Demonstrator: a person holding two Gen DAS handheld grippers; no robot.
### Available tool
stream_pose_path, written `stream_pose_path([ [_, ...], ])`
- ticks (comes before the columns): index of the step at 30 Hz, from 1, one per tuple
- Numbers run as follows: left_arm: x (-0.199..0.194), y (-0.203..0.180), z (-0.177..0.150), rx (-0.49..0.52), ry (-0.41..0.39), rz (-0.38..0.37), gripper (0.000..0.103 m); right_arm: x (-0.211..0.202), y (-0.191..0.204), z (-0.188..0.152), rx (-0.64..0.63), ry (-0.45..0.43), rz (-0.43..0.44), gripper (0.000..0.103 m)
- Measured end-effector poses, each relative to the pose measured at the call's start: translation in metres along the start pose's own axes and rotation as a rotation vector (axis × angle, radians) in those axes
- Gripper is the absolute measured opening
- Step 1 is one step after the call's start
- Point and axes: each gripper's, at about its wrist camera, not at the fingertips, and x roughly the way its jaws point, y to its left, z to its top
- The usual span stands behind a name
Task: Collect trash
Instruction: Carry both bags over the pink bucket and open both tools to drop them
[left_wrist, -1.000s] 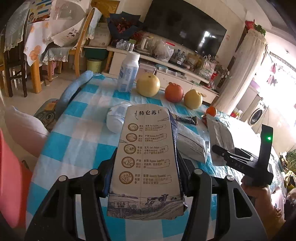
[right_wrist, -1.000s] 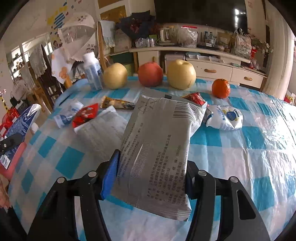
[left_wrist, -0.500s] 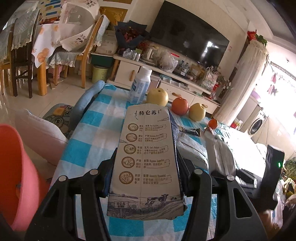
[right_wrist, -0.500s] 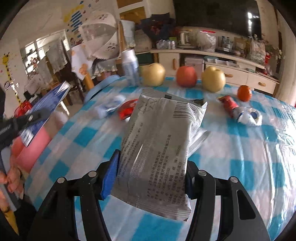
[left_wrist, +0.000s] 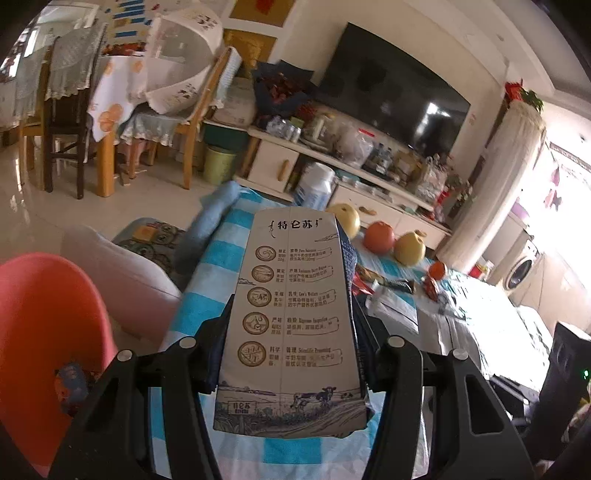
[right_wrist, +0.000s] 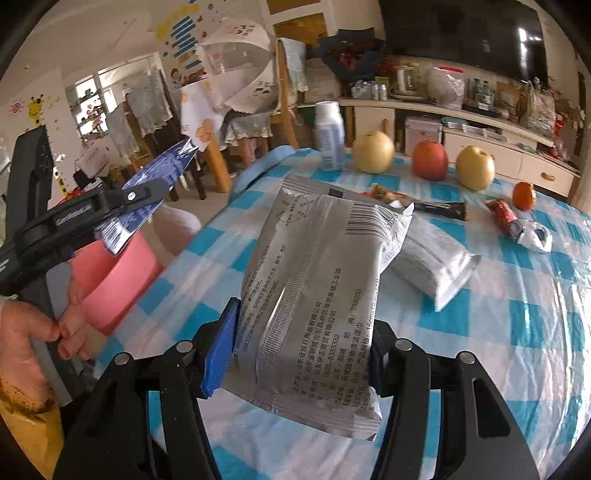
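My left gripper is shut on a flattened milk carton with brown print, held above the table's left edge, just right of a pink trash bin. In the right wrist view the carton hangs over the pink bin. My right gripper is shut on a silver foil wrapper held over the checked tablecloth. More trash lies on the table: a silver packet, a dark bar wrapper, a red wrapper and a crumpled white wrapper.
A white bottle, two pears, an apple and a tangerine stand along the table's far edge. A white cushion lies beside the bin. Chairs and a TV cabinet stand beyond.
Both grippers have swung left toward the table's left edge. The pink bin has come into view and grown larger. The carton now hangs over the bin. Both grips are unchanged.
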Motion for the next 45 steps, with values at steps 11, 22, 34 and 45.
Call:
stream_pose_path([
  [11,-0.041,0.076,0.017,-0.126,-0.074,0.144,0.056,0.011,0.083,0.010,-0.097,0.030,0.118,0.059],
  [22,-0.075,0.161,0.020,-0.294,-0.114,0.300,0.056,0.042,0.182,0.043,-0.235,0.052,0.270,0.059],
  [34,-0.084,0.212,0.016,-0.409,-0.083,0.442,0.076,0.116,0.269,0.066,-0.315,0.126,0.349,0.074],
  [45,-0.090,0.208,0.017,-0.375,-0.148,0.489,0.088,0.111,0.232,0.056,-0.208,0.095,0.267,0.085],
])
